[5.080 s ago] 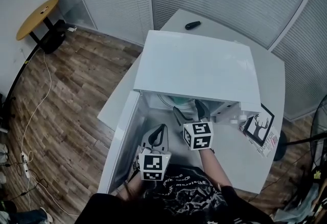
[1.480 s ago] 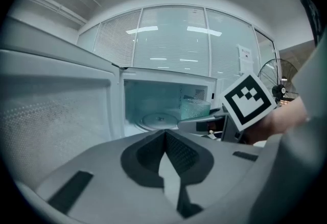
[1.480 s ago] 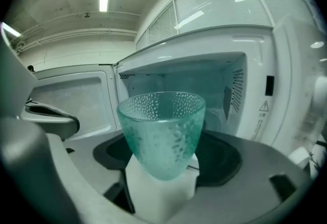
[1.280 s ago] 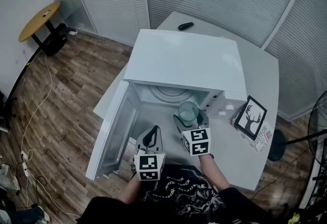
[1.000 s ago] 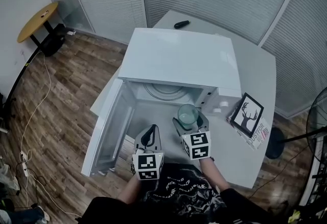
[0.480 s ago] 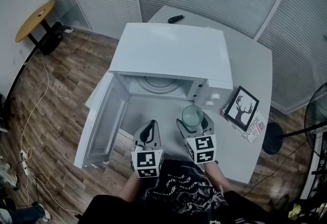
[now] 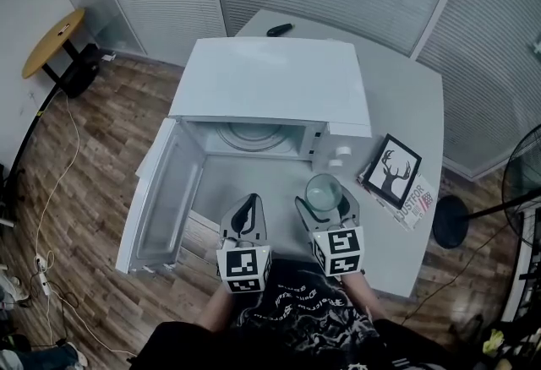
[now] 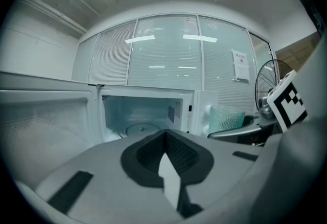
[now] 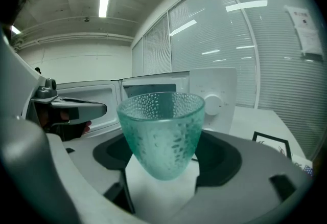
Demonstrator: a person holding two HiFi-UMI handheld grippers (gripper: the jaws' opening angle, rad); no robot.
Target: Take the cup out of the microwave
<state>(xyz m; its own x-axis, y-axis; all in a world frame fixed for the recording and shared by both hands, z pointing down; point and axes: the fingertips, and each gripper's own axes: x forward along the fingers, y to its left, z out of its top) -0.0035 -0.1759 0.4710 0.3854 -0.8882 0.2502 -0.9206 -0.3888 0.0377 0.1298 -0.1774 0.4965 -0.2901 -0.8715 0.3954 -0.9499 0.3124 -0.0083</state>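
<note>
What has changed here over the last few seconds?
The right gripper drew the cup out of the microwave and back toward the person; its jaws are shut on it. The left gripper stayed low in front, jaws together and empty. The microwave door is still open.

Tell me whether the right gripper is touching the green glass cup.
Touching. The right gripper view shows the right gripper with its jaws closed against both sides of the cup, near the base, with no gap on either side.

Grey table (image 7: pixel 406 106) carries microwave (image 7: pixel 270 81), magazine (image 7: pixel 420 206), small black object (image 7: pixel 279 29).
</note>
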